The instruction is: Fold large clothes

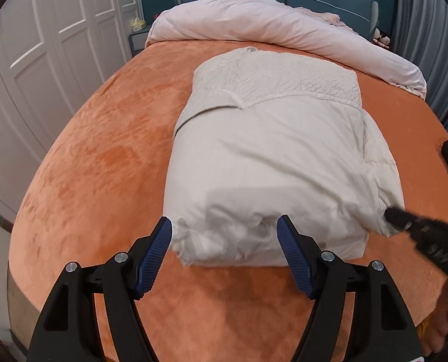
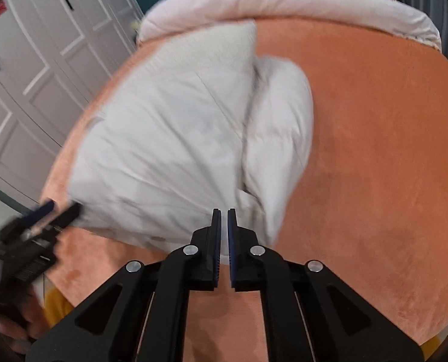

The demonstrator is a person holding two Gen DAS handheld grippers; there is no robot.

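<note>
Lying folded into a thick cream bundle on the orange bedsheet, with a rolled pale pink duvet beyond it near the headboard. Spreading wide at the bundle's near edge, left gripper, blue pads straddling crumpled fabric without pressing on it. Sitting nearly closed at the bundle's near right corner, right gripper, narrow gap showing white cloth behind, grip on it unclear.

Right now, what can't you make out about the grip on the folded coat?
- Right gripper: jaws nearly shut at the cream coat's near edge; own fingers and blur hide any pinched fabric.
- Left gripper: open astride the hem; pad contact unclear.
- Coat's underside: hidden against the orange bedspread.
- Right wrist view: blurred throughout.
</note>
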